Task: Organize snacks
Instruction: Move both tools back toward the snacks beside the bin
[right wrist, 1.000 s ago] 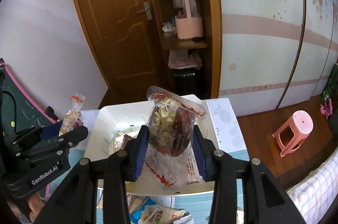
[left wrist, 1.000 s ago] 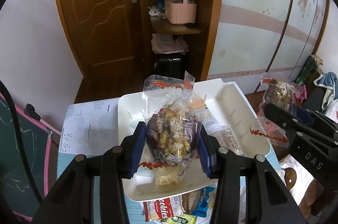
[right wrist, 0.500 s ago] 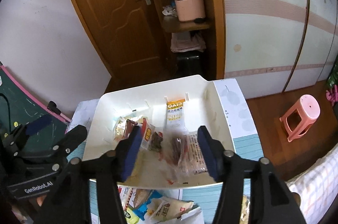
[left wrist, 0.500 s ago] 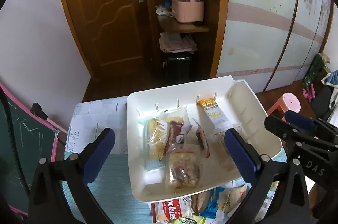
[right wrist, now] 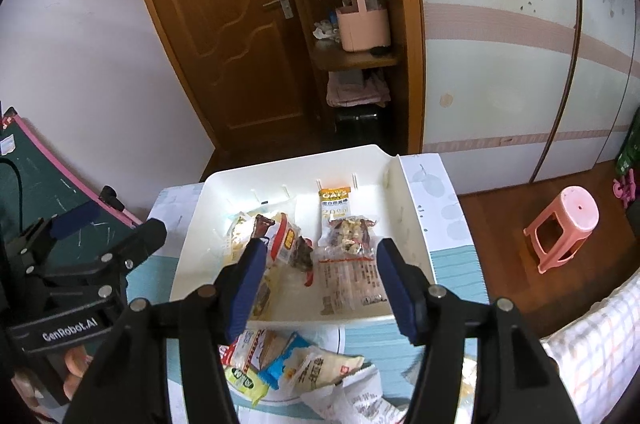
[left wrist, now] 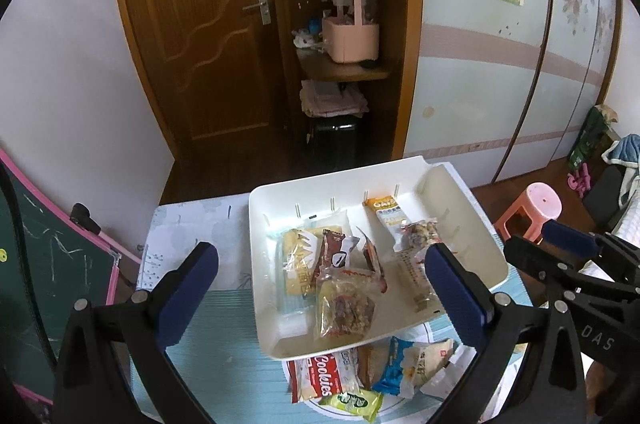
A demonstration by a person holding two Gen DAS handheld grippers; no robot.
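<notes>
A white tray [left wrist: 452, 199] [right wrist: 404, 199] sits on the table and holds several snack packs. A clear bag of mixed nuts [left wrist: 344, 308] lies at its near edge. A second nut bag [left wrist: 416, 236] [right wrist: 350, 236] rests at the right, just below an orange oats bar [left wrist: 386, 209] [right wrist: 335, 201]. A yellow pack [left wrist: 296, 264] and a brown pack [left wrist: 334, 252] lie at the left. My left gripper [left wrist: 319, 252] [right wrist: 116, 224] hangs wide open above the tray and holds nothing. My right gripper [right wrist: 320, 244] [left wrist: 540, 240] is open too, and its pads touch nothing.
Loose snacks lie in front of the tray: a red cookies pack [left wrist: 320, 376], a blue pack [left wrist: 394, 364] and a green one [left wrist: 352, 402]. A chalkboard [left wrist: 40, 264] leans at the left. A pink stool [right wrist: 560, 228] stands on the floor at the right.
Both grippers have opened and let go of their nut bags, which now lie in the tray. Both have drawn back from the tray.
</notes>
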